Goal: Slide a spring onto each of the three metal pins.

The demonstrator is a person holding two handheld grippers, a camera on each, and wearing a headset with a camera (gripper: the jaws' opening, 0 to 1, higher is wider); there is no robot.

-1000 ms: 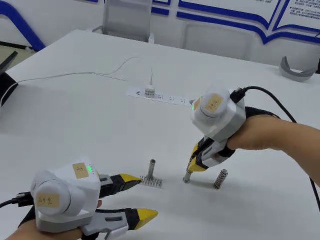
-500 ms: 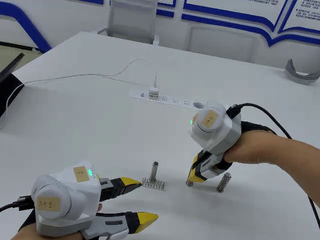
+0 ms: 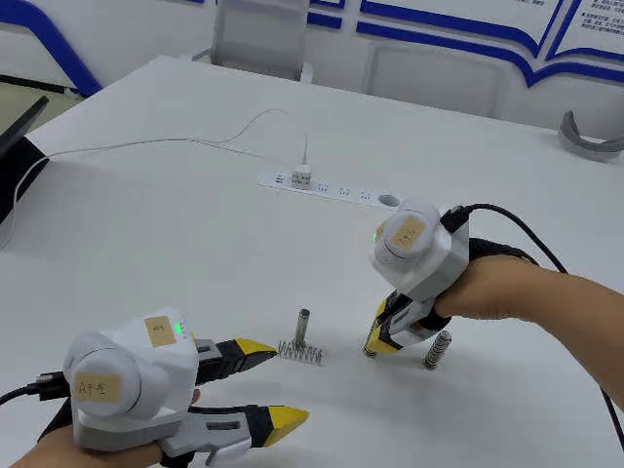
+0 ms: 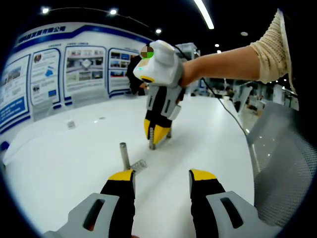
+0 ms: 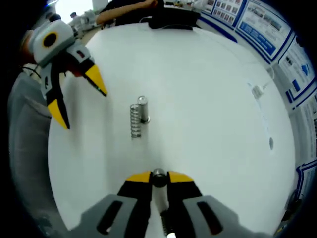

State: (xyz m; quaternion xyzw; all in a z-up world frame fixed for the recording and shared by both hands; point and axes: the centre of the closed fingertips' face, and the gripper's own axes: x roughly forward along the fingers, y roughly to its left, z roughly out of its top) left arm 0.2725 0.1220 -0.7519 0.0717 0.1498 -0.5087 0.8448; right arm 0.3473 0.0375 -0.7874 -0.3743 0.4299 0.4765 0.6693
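Note:
A bare metal pin [image 3: 302, 326] stands upright mid-table, with a loose spring [image 3: 299, 353] lying flat at its base. To its right my right gripper [image 3: 375, 344] points down, shut on the top of a second pin [image 5: 158, 177] that stands on the table. Just beyond it a third pin [image 3: 437, 349] leans slightly with a spring coiled round it. My left gripper [image 3: 278, 383] hovers open at the lower left, its yellow tips aimed at the loose spring [image 4: 139, 164] and the bare pin [image 4: 124, 154], a short way off. The right gripper [image 4: 157, 131] shows farther back.
A white power strip [image 3: 327, 187] with a plug and thin cable lies farther back on the white table [image 3: 146, 224]. A dark screen edge [image 3: 15, 156] sits at the far left, a grey curved object [image 3: 590, 132] at the far right, a chair [image 3: 258, 34] behind.
The right gripper has sunk a little lower over its pin, so less of the pin shows below the jaws. The left gripper has stayed put and open; the camera has shifted slightly.

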